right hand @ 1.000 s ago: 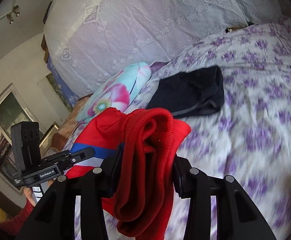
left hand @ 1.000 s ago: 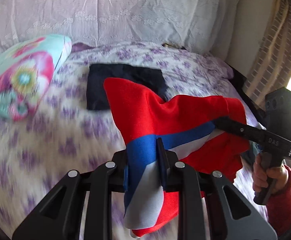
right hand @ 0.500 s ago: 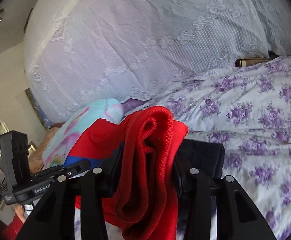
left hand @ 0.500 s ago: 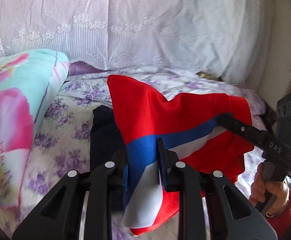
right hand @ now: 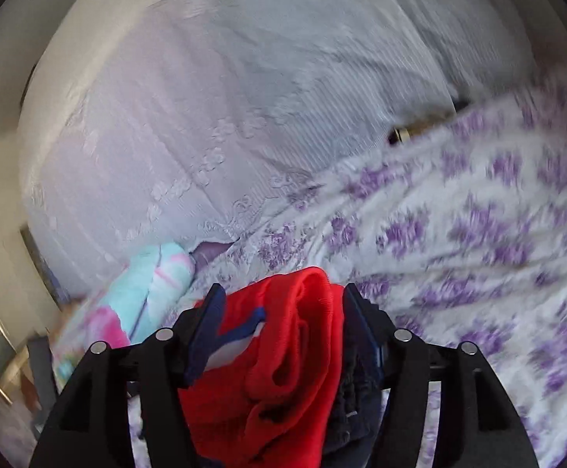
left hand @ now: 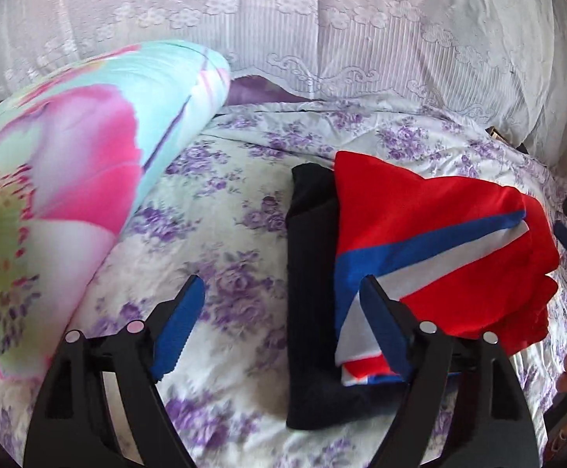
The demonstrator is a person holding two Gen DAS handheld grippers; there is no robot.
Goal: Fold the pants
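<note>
- Left wrist view: the left gripper (left hand: 279, 304) has its jaws spread wide with nothing between them; its blue pads (left hand: 178, 327) hang over the flowered bedsheet (left hand: 221, 210).
- In the same view the folded red pants (left hand: 435, 249), with a blue and white stripe, lie on top of a folded dark garment (left hand: 310, 284), forming a small stack on the bed.
- The stack sits ahead and to the right of the left jaws. The right finger of this gripper overlaps the near left corner of the pants in the picture; whether it touches the cloth cannot be told.
- The long side of the pants runs from that near corner away toward the far right, where the fabric bunches.
- A bright flowered pillow (left hand: 61, 179) lies to the left, well apart from the stack.
- Right wrist view: the right gripper (right hand: 283, 335) has its jaws partly apart, and the bunched red pants (right hand: 283, 370) fill the gap between them. Whether the pads press the cloth or have slackened cannot be told.
- Dark fabric (right hand: 353, 401) shows beside the red cloth against the right finger.
- This view is blurred by motion.
- Judgement: the right hand is the nearer one, at the bunched end of the pants, so freeing that end without dragging the fold open depends on it.
</note>
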